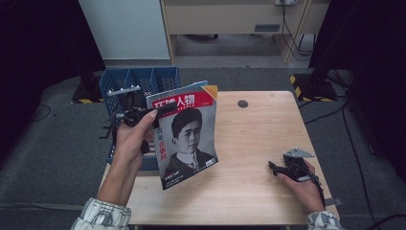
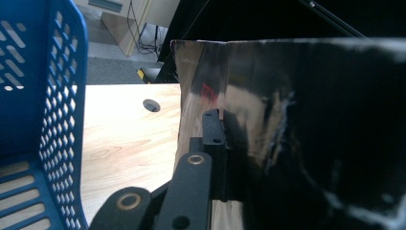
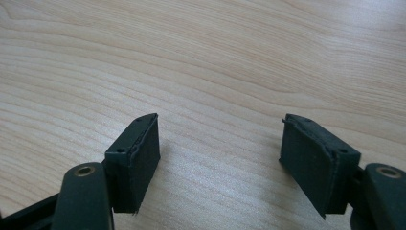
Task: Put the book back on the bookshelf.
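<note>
A magazine (image 1: 186, 134) with a red title band and a portrait on its cover hangs upright above the left part of the wooden table (image 1: 258, 129). My left gripper (image 1: 163, 111) is shut on its upper left edge. In the left gripper view the jaws pinch the glossy dark magazine (image 2: 297, 134) at my left gripper (image 2: 221, 124). Near the table's right front, my right gripper (image 1: 274, 167) rests low and points left. It stands open in the right gripper view, my right gripper (image 3: 220, 153) having bare wood between the pads.
A blue perforated plastic basket (image 1: 139, 81) with dividers stands at the table's back left, just behind the magazine; its wall (image 2: 52, 110) is close beside my left gripper. A round cable hole (image 1: 242, 103) sits near the far edge. Dark stands flank the table.
</note>
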Available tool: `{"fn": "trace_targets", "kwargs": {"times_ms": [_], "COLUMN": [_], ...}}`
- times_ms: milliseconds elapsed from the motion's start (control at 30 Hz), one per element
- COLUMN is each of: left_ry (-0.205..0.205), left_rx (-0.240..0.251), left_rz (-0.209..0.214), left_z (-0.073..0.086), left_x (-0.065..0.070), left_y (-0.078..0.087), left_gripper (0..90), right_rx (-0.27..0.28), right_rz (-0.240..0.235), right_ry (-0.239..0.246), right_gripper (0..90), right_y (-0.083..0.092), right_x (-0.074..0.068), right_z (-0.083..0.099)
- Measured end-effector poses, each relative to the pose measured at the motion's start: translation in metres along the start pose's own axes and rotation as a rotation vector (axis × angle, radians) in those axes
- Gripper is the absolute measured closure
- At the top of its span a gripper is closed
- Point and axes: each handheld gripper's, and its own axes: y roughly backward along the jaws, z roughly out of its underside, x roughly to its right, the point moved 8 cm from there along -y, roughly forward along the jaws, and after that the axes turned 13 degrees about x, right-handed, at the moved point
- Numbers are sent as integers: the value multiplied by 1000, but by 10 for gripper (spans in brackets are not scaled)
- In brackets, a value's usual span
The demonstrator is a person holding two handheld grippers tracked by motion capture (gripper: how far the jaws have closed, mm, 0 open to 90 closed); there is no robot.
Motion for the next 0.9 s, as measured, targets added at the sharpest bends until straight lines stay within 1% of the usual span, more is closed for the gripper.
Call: {"fn": "trace_targets", "kwargs": {"times_ms": [67,133,433,700,900], "left_ry": [3,-3,5,7,14], "left_rx": [3,1,19,41,55], "left_rz": [-3,-2,-10,-25,-32], "left_z": [-1,-2,-9,-16,-21], "left_x": [-1,-3,-7,-15,-19], "left_y": [2,4,15,29,36], "left_gripper": [860,860,860,860,860], "right_rx": [-1,-1,0,0,0], "right_rz": [1,1,0,0,0], "right_ry": [-3,-2,-1,0,0], "right_gripper": [298,298,298,298,297], "right_y": [0,0,0,0,0], "right_x": [0,0,0,0,0], "right_z": [0,0,0,0,0]}}
